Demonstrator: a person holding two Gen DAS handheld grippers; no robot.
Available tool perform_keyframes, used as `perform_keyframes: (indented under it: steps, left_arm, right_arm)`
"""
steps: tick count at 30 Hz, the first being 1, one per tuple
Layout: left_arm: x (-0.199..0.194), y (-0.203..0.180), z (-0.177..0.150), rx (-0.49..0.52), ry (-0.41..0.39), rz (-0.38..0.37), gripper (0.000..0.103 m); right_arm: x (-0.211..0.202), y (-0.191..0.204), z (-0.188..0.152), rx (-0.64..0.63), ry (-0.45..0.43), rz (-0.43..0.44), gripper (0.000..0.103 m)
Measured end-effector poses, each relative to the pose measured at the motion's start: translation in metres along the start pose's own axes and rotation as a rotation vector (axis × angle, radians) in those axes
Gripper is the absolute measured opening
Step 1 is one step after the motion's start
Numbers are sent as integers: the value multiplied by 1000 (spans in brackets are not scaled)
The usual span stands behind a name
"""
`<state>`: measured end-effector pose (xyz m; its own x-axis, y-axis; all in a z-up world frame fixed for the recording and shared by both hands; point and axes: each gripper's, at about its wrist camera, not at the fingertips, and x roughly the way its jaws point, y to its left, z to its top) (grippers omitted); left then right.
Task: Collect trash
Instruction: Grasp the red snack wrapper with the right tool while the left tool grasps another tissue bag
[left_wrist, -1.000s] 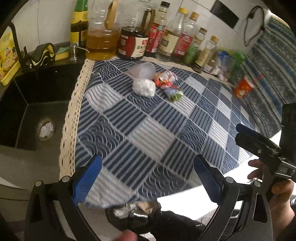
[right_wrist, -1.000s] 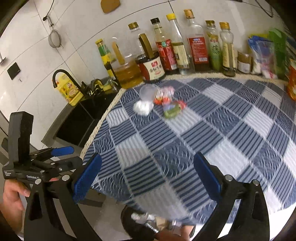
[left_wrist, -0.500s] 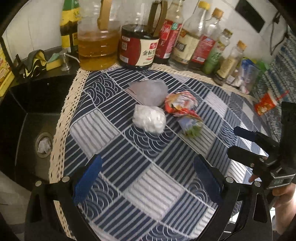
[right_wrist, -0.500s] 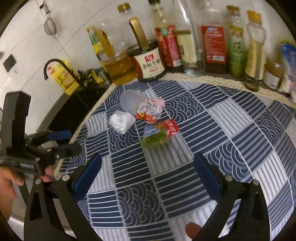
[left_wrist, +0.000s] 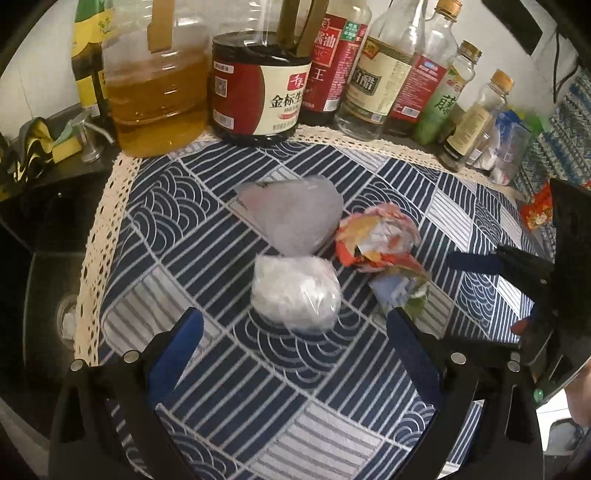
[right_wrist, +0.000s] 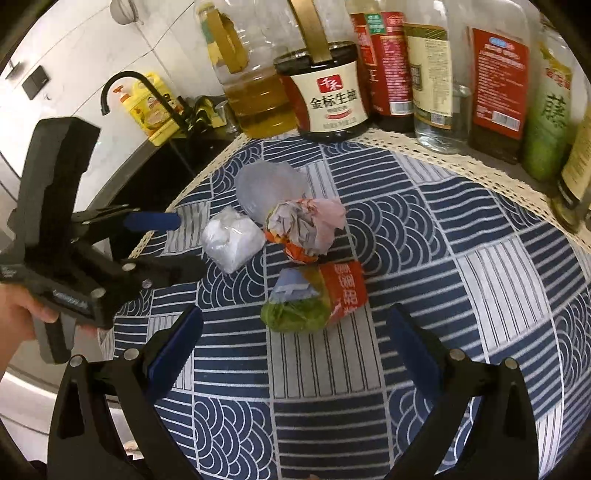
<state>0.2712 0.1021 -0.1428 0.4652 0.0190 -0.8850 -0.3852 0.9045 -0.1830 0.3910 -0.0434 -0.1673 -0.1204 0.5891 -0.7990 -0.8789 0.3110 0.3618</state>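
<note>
Several pieces of trash lie together on the blue-and-white cloth. A white crumpled plastic ball (left_wrist: 295, 293) (right_wrist: 232, 238) lies just ahead of my open left gripper (left_wrist: 295, 345). Behind it lies a translucent crumpled bag (left_wrist: 291, 216) (right_wrist: 269, 184). An orange-and-white crumpled wrapper (left_wrist: 376, 238) (right_wrist: 306, 229) lies to their right. A green-and-red wrapper (left_wrist: 400, 288) (right_wrist: 314, 297) lies just ahead of my open right gripper (right_wrist: 293, 345). Both grippers are empty.
A row of sauce and oil bottles (left_wrist: 258, 85) (right_wrist: 332, 88) stands along the back edge of the cloth. A dark sink (left_wrist: 40, 258) with a black tap (right_wrist: 122, 85) lies to the left. Each gripper shows in the other's view: the right one (left_wrist: 517, 266), the left one (right_wrist: 85, 254).
Both grippers have moved forward over the cloth toward the trash pile, which now looks much closer. Both stay open.
</note>
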Motion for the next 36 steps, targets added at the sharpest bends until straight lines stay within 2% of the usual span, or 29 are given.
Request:
perform_keyframes:
  steps: [4,7,9,13,19,20,21,23,26,27,30,36]
  left_arm:
    - [11,-2,6,21,18,18,96]
    - [14,0,9,-1,7,22,96]
    - [17,2,11,-11,9,23,96]
    - [28,7,13,-24,57,14,96]
    - [37,11,15,-49,85,49,95]
    - [38,11,15,-49,84,55,90]
    - [39,11,15,-47,85,60,83]
    - [39,10,16,-34,85,84,75]
    - [37,10,19,-21,82,75,54]
    - [37,11,20,-26,84,70,54]
    - [36,10,20,-26,84,60,52]
    - [32,6,16,-18,79,57,51]
  right_arm:
    - [6,-4,5,-18,21,0,98]
    - [8,-4,6,-42,17,-9,97]
    - [10,-6,8,-47,21,3,91]
    - [16,-7,8,-56,43,24,89]
    - [24,-7,9,-73,53,13,76]
    - [24,-6,10,-82,50,2,69]
    - [24,-6,10,-85,48,2,68]
    - [23,-7,10,-89,48,4,67]
    - [22,-8,9,-96,44,8,66]
    - [22,-9,10,-93,44,10,63]
    - [18,-11,11,-88,27,3,41]
    - [20,-14,14,-88,39,10,40]
